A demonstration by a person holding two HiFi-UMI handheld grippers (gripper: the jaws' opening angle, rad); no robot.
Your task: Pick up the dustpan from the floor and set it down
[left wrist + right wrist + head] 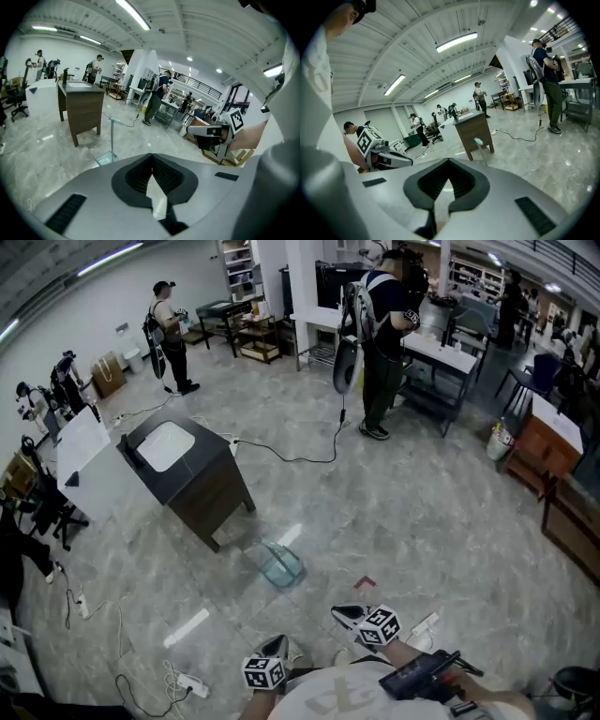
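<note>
The dustpan (281, 564) is a pale translucent teal pan that rests on the grey floor just in front of the dark cabinet. The left gripper view shows its thin handle standing upright (112, 136), and it also appears small beside the cabinet in the right gripper view (479, 142). My left gripper (274, 650) and right gripper (352, 615) are both held close to the body at the bottom edge, well short of the pan. The left gripper (151, 157) has its jaws together with nothing between them. So does the right gripper (449, 161).
A dark cabinet (187, 470) with a white top stands behind the dustpan. A black cable (291, 457) runs across the floor, and a power strip (192, 685) lies at lower left. Several people stand at the back, among desks (441, 352) and office chairs (42, 507).
</note>
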